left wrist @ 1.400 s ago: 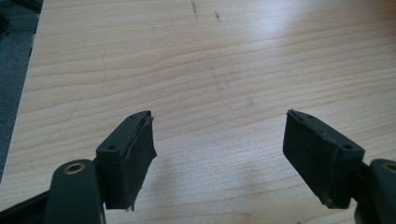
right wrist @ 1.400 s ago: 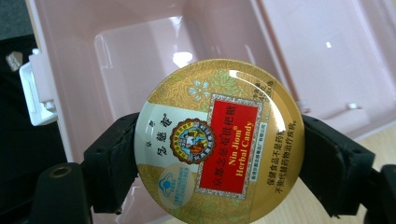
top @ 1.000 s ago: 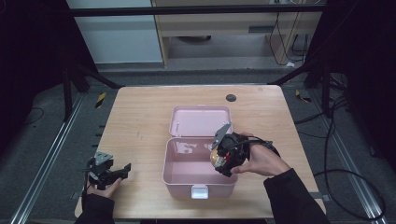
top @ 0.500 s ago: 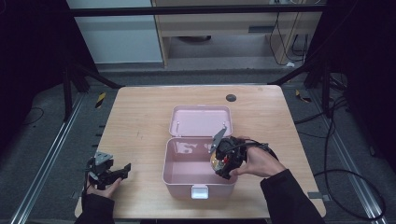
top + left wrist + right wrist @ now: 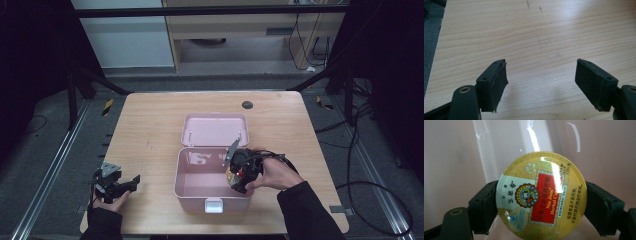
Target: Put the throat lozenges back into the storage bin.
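Your right gripper [image 5: 238, 175] clamps the round yellow candy tin [image 5: 541, 192] inside the open pink plastic box [image 5: 192, 187]; your left gripper [image 5: 541, 85] rests spread open over the light wooden table [image 5: 150, 125].

Clamped between the two black jaws of the right gripper [image 5: 541, 195]: a round yellow tin [image 5: 541, 192], gripped at its left and right edges, printed lid facing the camera. Across the lid, a red panel reading "Nin Jiom Herbal Candy", a pale band with Chinese characters toward the left jaw, a small round emblem at the centre. Turned a little, so the lettering climbs toward the upper right. Glare on the lid's upper part. Behind the tin and beyond both jaws, the glossy pink inside of a box [image 5: 454, 157], streaked with bright reflections above the tin.
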Action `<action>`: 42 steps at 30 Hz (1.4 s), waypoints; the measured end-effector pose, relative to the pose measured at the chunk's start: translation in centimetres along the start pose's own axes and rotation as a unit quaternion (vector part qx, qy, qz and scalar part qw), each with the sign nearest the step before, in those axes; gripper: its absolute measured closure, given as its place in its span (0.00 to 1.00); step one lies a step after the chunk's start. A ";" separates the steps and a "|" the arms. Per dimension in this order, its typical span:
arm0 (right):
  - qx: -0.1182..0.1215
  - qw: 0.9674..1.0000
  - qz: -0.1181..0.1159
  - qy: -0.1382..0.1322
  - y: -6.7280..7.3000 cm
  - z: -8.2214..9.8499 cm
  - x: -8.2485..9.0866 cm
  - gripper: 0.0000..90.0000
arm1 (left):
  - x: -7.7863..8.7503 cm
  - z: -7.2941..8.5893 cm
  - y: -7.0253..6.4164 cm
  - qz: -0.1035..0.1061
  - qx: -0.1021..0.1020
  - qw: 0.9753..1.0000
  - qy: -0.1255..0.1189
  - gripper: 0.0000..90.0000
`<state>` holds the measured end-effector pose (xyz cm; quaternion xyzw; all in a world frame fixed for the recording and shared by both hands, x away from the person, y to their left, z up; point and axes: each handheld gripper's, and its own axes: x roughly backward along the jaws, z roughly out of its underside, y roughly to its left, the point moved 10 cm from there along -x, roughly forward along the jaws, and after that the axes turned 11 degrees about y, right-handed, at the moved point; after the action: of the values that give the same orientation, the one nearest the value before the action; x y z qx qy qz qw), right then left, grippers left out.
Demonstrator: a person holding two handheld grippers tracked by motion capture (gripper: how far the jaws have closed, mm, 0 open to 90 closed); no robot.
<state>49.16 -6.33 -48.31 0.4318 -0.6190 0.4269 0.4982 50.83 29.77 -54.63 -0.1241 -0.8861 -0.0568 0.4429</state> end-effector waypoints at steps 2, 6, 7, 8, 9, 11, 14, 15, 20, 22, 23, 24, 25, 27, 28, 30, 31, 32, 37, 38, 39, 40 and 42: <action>-0.003 1.000 -0.005 0.003 0.1 0.1 -0.1 0.22 | 0.0 0.0 0.0 0.000 0.000 1.000 0.000 0.28; -0.002 1.000 -0.008 0.006 0.1 0.1 -0.1 0.21 | 0.0 0.0 0.0 0.000 0.000 1.000 0.001 0.28; -0.003 1.000 -0.008 0.005 0.1 0.1 0.0 0.21 | 0.0 0.0 0.0 0.000 -0.001 1.000 0.001 0.28; -0.004 1.000 -0.009 0.005 0.1 0.1 0.0 0.20 | 0.0 0.0 0.0 0.000 -0.001 1.000 0.002 0.28; -0.008 1.000 -0.010 0.006 0.2 0.1 0.1 0.20 | 0.0 0.0 0.0 0.000 -0.001 1.000 0.002 0.28; -0.007 1.000 -0.010 0.002 0.2 0.1 0.2 0.20 | -0.1 0.0 0.0 0.000 -0.001 1.000 0.003 0.28; -0.011 1.000 -0.008 -0.005 0.2 0.1 0.5 0.20 | 0.0 0.0 0.0 0.000 -0.001 1.000 0.002 0.28; -0.013 1.000 -0.006 -0.011 0.2 0.0 0.6 0.20 | 0.0 0.0 0.0 0.000 -0.001 1.000 0.002 0.28; -0.032 0.999 0.005 -0.037 -0.2 0.0 1.9 0.20 | 0.0 0.1 0.0 0.000 -0.001 1.000 0.003 0.28; -0.045 0.998 0.013 -0.053 -0.5 0.1 2.7 0.20 | 0.0 0.1 0.0 0.001 -0.001 1.000 0.003 0.28; -0.053 0.996 0.020 -0.064 -0.8 0.2 3.1 0.20 | 0.0 0.1 0.0 0.001 -0.001 1.000 0.003 0.28; -0.058 0.996 0.023 -0.069 -0.9 0.3 3.4 0.20 | 0.0 0.1 -0.1 0.001 -0.001 1.000 0.003 0.28; -0.065 0.994 0.028 -0.078 -1.2 0.4 3.8 0.20 | 0.0 0.1 -0.1 0.001 -0.001 1.000 0.003 0.28; -0.084 0.992 0.036 -0.091 -1.6 0.9 4.6 0.17 | 0.0 0.1 -0.1 0.001 -0.001 1.000 0.003 0.29; -0.088 0.990 0.045 -0.100 -1.9 1.1 5.0 0.16 | 0.0 0.1 -0.1 0.002 -0.001 1.000 0.003 0.29; -0.107 0.985 0.055 -0.122 -2.4 1.5 5.9 0.16 | 0.0 0.1 -0.1 0.002 -0.001 1.000 0.002 0.30; -0.117 0.982 0.060 -0.136 -2.7 1.8 6.4 0.16 | 0.0 0.1 -0.1 0.002 -0.001 1.000 0.001 0.30; -0.126 0.979 0.067 -0.147 -2.9 2.1 6.9 0.16 | 0.0 0.1 -0.1 0.003 -0.001 1.000 0.001 0.31; -0.175 0.959 0.114 -0.194 -4.2 4.2 8.9 0.12 | 0.0 0.0 -0.2 0.004 -0.005 1.000 0.001 0.33; -0.194 0.951 0.121 -0.206 -4.5 4.8 9.2 0.11 | 0.0 0.0 -0.2 0.004 -0.005 1.000 0.001 0.34; -0.207 0.946 0.124 -0.215 -4.7 5.2 9.4 0.11 | 0.0 0.0 -0.2 0.003 -0.005 1.000 0.001 0.34; -0.222 0.940 0.127 -0.225 -4.9 5.7 9.6 0.11 | 0.0 0.0 -0.2 0.003 -0.005 1.000 0.000 0.34; -0.252 0.927 0.139 -0.242 -5.4 6.8 9.8 0.10 | 0.1 0.0 -0.2 0.003 -0.006 1.000 0.000 0.35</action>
<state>51.40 -15.33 -39.09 0.2920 -0.8616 0.2046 0.3613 50.71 29.58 -54.59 -0.1295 -0.8856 -0.0605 0.4420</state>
